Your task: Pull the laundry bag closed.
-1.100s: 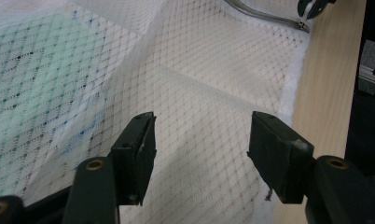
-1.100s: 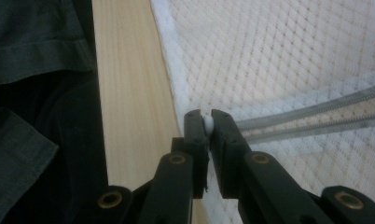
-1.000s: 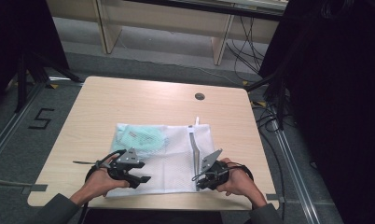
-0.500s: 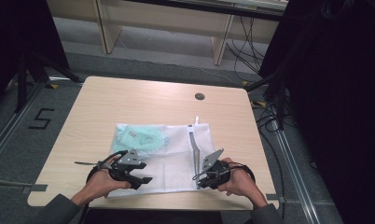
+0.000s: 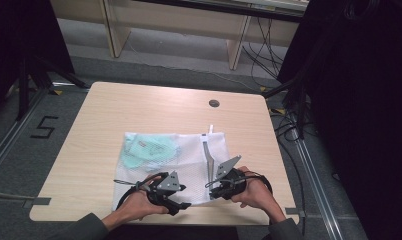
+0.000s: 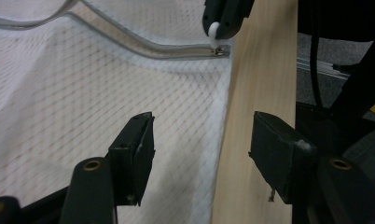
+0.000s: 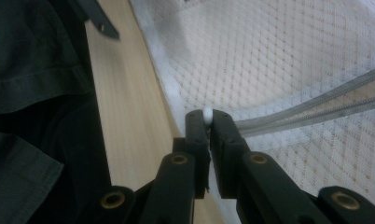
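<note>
Black "5" [image 5: 44, 128] on floor [image 5: 19, 150], table's left.

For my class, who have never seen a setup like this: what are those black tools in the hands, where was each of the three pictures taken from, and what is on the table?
No robot here: a person holds a two-jaw tool in each hand. The high view looks down on the table from above, with the left gripper and the right gripper near its front edge. The other two pictures come from small cameras riding on each gripper, looking along its black jaws. On the table lies a white mesh bag with a zip; something pale green shows through the mesh. In the right gripper view, the jaws are shut on the small white zip pull. In the left gripper view, the jaws stand open over the bag's edge, holding nothing.
</note>
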